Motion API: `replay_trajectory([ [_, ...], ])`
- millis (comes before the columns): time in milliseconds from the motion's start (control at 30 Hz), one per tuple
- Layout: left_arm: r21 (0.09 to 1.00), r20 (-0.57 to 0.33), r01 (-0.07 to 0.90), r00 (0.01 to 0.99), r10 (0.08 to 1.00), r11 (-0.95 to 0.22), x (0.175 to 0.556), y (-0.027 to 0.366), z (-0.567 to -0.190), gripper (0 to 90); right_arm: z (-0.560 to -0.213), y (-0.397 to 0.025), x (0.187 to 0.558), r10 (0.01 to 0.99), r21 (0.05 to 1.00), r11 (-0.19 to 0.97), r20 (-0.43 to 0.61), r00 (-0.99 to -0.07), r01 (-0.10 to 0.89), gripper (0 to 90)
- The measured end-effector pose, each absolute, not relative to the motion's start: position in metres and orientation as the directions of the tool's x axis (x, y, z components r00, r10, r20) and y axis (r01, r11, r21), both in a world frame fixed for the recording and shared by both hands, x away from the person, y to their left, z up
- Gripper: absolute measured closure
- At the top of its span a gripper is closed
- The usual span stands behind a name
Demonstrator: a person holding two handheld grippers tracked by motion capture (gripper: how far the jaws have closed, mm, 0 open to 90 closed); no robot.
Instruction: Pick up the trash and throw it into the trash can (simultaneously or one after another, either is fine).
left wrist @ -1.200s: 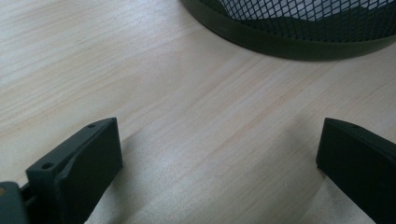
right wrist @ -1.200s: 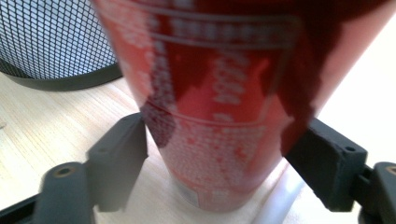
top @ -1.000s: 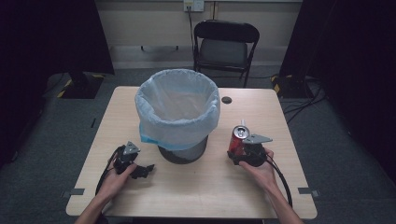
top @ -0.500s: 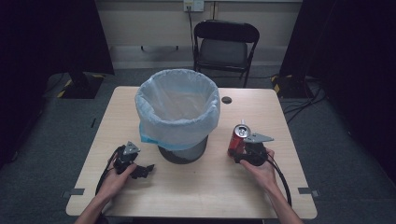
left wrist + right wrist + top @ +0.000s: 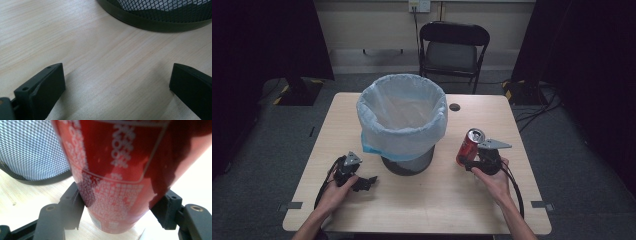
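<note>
Can (image 5: 470, 146) — red, top opened, standing slightly tilted on the table (image 5: 422, 210) to the right of the bin (image 5: 402, 122), just in front of the person's right hand (image 5: 492, 176). In the right gripper view the can (image 5: 117, 172) sits between the two black jaws, each pressed against its lower side; white lettering and dot pattern on the red wall.

Right gripper (image 5: 473, 162) — clamped on the can near its base, grey plate on top, cable trailing back along the forearm.

Left gripper (image 5: 366, 182) — held low over the table, front left of the bin, by the left hand (image 5: 334, 192). In the left gripper view its jaws stand wide apart with bare wood between them; nothing held.

Bin — black mesh, round, lined with a pale blue bag folded over the rim, centre of the table. Its dark base ring (image 5: 155, 22) lies ahead of the left jaws; its mesh wall (image 5: 30, 147) is just beside the can.

Table — light wood, a small dark grommet (image 5: 455, 107) behind the bin.

Chair (image 5: 454, 45) — black, folding, beyond the far edge.
</note>
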State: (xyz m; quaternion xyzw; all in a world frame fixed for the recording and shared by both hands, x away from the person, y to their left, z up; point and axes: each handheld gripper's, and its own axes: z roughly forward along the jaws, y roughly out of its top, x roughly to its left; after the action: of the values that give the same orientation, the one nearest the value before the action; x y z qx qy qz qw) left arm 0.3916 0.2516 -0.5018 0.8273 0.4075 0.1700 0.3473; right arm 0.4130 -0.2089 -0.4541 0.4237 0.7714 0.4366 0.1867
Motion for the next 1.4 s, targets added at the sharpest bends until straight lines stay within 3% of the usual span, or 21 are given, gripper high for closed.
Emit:
replay_trajectory([
  [1400,0.713,-0.002,0.556,0.610,0.792,-0.427,0.392,0.252,-0.502,0.0,-0.375,-0.203,0.427,0.785,0.905,0.207,0.073,-0.616,0.371,34.1],
])
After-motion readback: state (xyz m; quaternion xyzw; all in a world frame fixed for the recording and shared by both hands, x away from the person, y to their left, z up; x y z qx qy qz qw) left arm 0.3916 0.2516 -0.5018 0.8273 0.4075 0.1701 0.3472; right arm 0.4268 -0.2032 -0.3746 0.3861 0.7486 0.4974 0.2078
